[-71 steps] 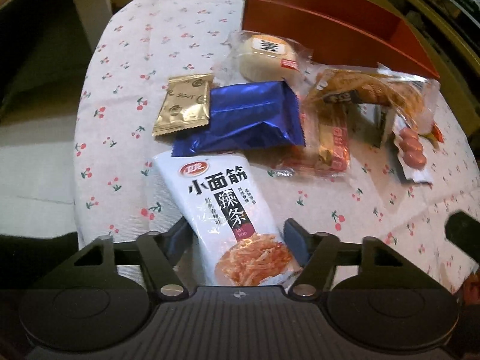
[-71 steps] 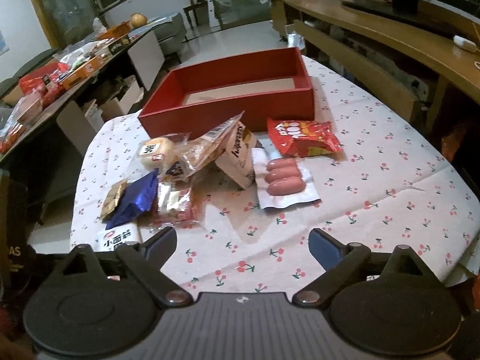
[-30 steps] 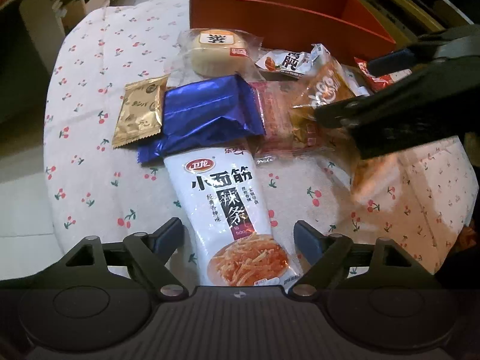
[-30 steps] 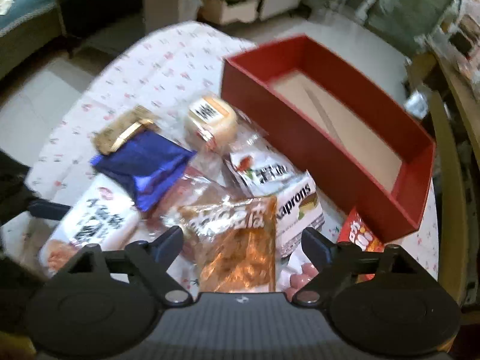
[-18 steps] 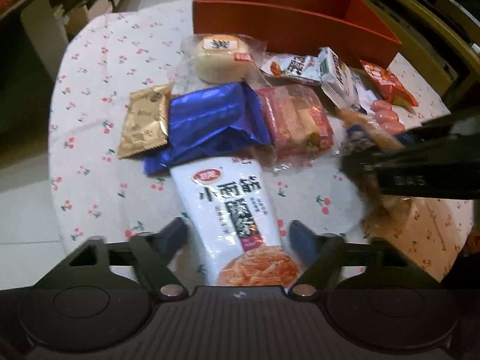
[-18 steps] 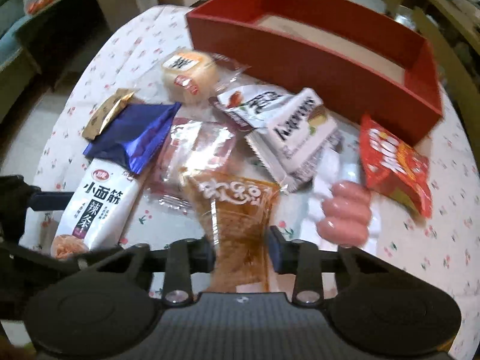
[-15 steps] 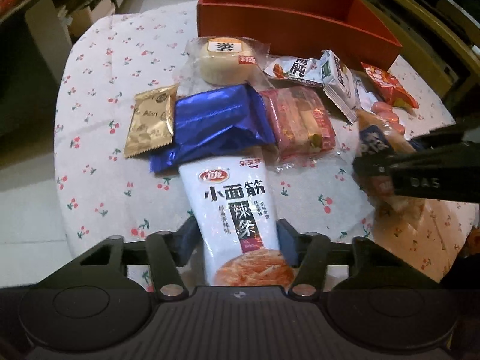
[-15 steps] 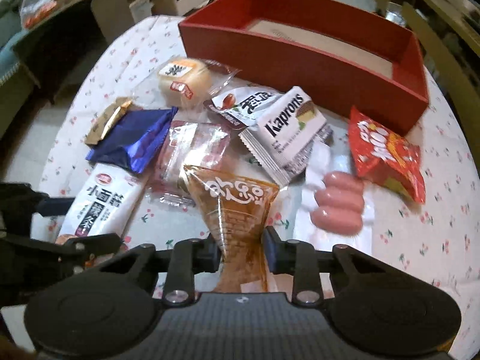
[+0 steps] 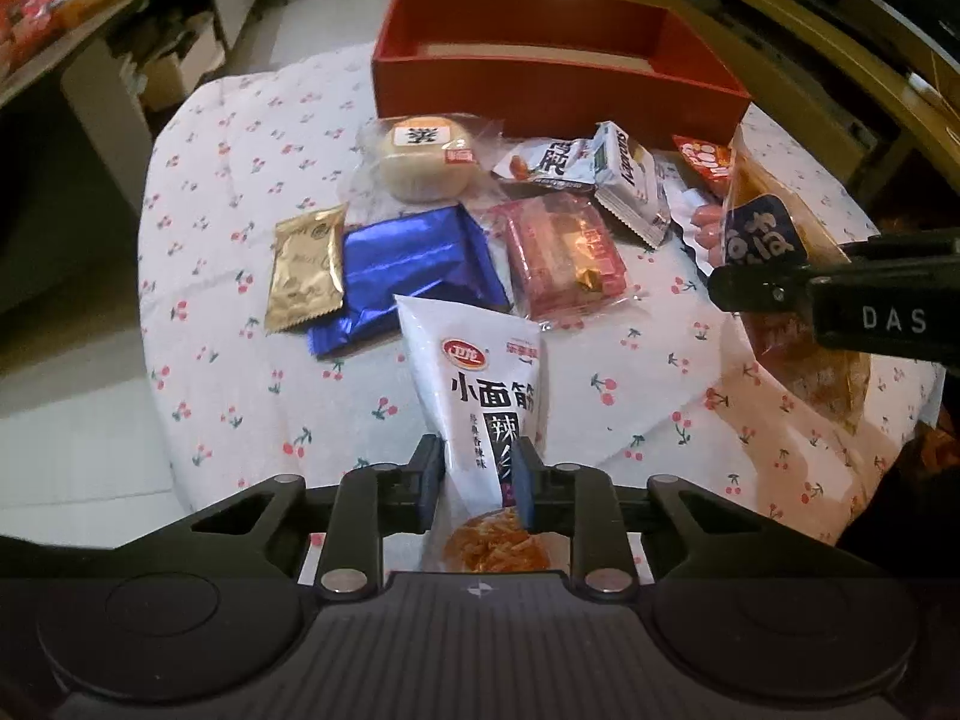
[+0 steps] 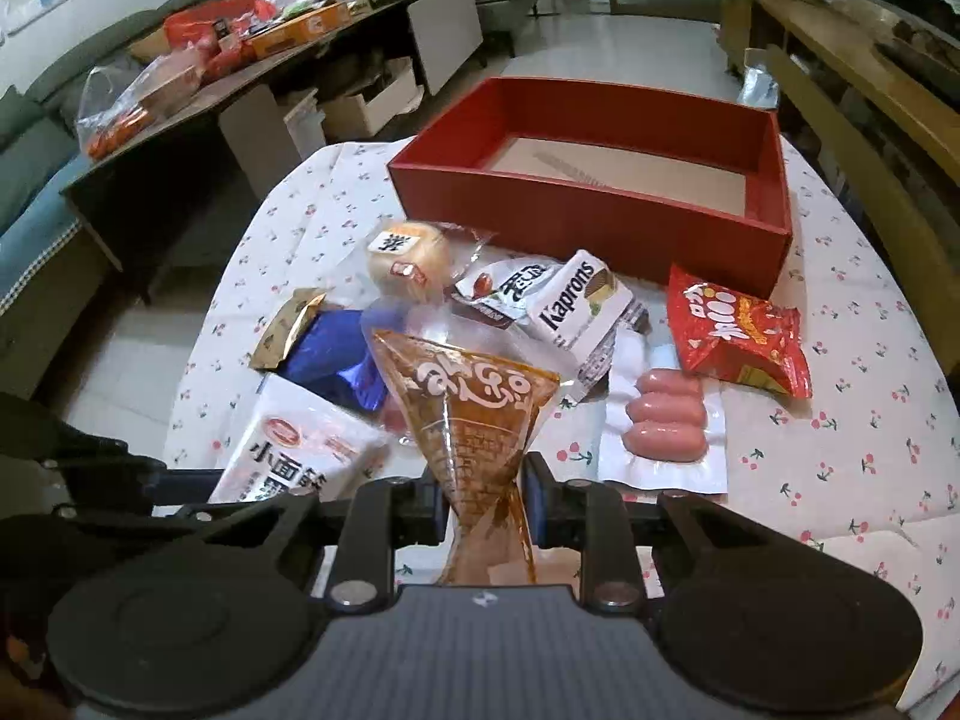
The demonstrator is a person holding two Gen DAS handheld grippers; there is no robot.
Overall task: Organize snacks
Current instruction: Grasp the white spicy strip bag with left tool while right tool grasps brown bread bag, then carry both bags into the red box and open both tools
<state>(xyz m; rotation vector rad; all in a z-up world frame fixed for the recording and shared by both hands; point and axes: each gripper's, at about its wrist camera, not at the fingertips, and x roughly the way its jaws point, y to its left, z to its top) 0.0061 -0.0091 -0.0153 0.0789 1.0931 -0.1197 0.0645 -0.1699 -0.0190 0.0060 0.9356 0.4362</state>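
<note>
My left gripper [image 9: 477, 477] is shut on a white spicy-strip packet [image 9: 480, 384] and holds it lifted over the near table edge. My right gripper [image 10: 483, 501] is shut on a brown clear snack bag [image 10: 468, 414], also lifted; that bag shows in the left wrist view [image 9: 774, 252] at the right. An open red box [image 10: 600, 210] stands at the far side of the table. Between it and me lie a round bun [image 10: 408, 258], a blue packet [image 9: 414, 270], a gold sachet [image 9: 303, 267], a pink packet [image 9: 564, 252], a Kaprons wafer [image 10: 585, 312], sausages [image 10: 663, 420] and a red chip bag [image 10: 738, 336].
The round table has a cherry-print cloth [image 10: 840, 450]. A low dark table [image 10: 252, 66] loaded with packages stands at the back left, with cardboard boxes under it. A wooden bench [image 10: 852, 138] runs along the right.
Both grippers have closed on their packets and lifted them off the cloth. The left gripper's white packet now stands up off the blue packet, and both views have pulled back from the table.
</note>
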